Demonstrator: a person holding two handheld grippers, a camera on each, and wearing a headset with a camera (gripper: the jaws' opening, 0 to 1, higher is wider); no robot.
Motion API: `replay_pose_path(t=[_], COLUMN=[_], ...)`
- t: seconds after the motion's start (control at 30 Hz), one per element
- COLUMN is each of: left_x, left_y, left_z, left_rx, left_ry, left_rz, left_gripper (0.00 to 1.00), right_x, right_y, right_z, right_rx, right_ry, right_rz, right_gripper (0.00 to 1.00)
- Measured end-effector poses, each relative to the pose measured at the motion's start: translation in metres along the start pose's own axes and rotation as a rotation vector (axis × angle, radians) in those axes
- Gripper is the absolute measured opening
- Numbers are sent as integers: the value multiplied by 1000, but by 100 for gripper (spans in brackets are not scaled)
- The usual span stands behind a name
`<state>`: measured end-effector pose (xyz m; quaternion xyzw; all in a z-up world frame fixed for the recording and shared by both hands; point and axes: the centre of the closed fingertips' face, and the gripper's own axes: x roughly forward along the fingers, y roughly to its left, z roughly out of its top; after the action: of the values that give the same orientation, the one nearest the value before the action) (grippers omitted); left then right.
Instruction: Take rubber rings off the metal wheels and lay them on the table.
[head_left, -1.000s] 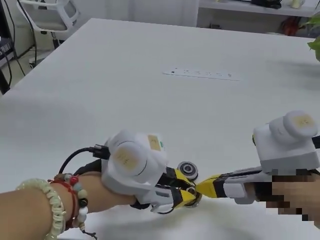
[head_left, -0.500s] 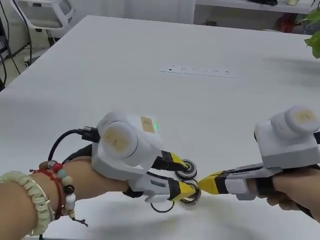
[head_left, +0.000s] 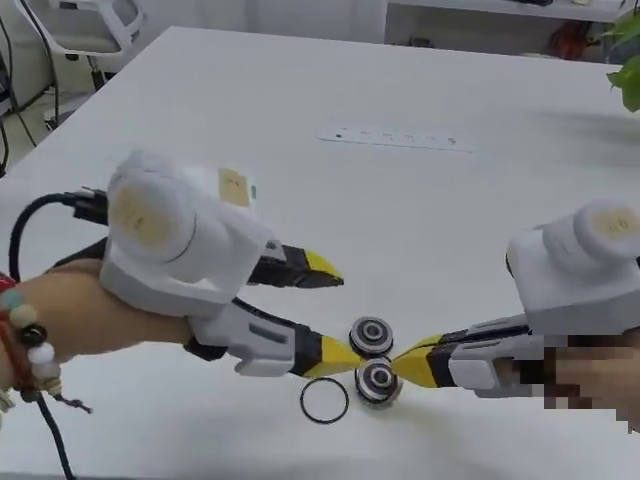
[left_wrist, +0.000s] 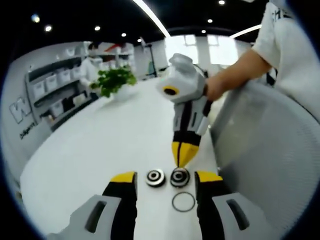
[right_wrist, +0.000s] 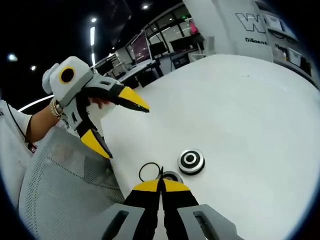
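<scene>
Your left gripper (head_left: 335, 313) hangs over the table (head_left: 250, 120) with its jaws spread wide and nothing between them. In the head view the upper jaw points out over the white top, while the lower one reaches down to just beside the two metal wheels. Your right gripper (head_left: 400, 362) comes in from the other side with its jaws pressed flat together, so that only a thin seam shows between the yellow tips. It has hold of nothing, and its point rests against the near wheel (head_left: 378, 380). The far wheel (head_left: 372, 335) lies flat just beyond that one, so close that the two look to be touching. It shows a dark band round its rim, whereas the near wheel looks greyer at its edge; whether either band is rubber you cannot tell from here. One rubber ring (head_left: 324, 401) lies loose and flat on the table, close beside the near wheel on your left gripper's side and apart from both claws. In the left gripper view both wheels sit in the gap between your open jaws, with the ring nearer to the camera. A flat white power strip (head_left: 395, 140) lies well away, farther up the table.
</scene>
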<state>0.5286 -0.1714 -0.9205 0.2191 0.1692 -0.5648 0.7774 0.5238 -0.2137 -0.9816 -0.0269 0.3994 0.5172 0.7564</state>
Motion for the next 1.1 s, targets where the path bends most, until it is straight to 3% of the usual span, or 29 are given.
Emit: replay_pose_path(t=[0.23, 0.33, 0.47, 0.67, 0.83, 0.97, 1.1], left_x=[-32, -43, -53, -67, -75, -78, -79], left_y=[6, 2, 0, -4, -4, -7, -14], left_z=[-3, -3, -9, -25, -24, -30, -38], left_rx=[-8, -39, -35, -90, -187, -197, -225], left_ry=[5, -15, -2, 12, -65, -60, -57], left_rz=[75, 79, 102, 136, 178, 200, 209], left_gripper=[61, 66, 75, 76, 77, 77, 77], right_x=[-7, -11, -16, -22, -25, -24, -19], right_y=[2, 1, 0, 1, 9, 22, 31], right_z=[10, 14, 22, 32, 39, 47, 51], right_rx=[-2, 3, 24, 34, 36, 24, -12], right_ry=[-40, -63, -102, -150, -188, -219, -227], right_rz=[-1, -7, -8, -2, 31, 83, 100], right_gripper=[0, 0, 0, 0, 0, 0, 0])
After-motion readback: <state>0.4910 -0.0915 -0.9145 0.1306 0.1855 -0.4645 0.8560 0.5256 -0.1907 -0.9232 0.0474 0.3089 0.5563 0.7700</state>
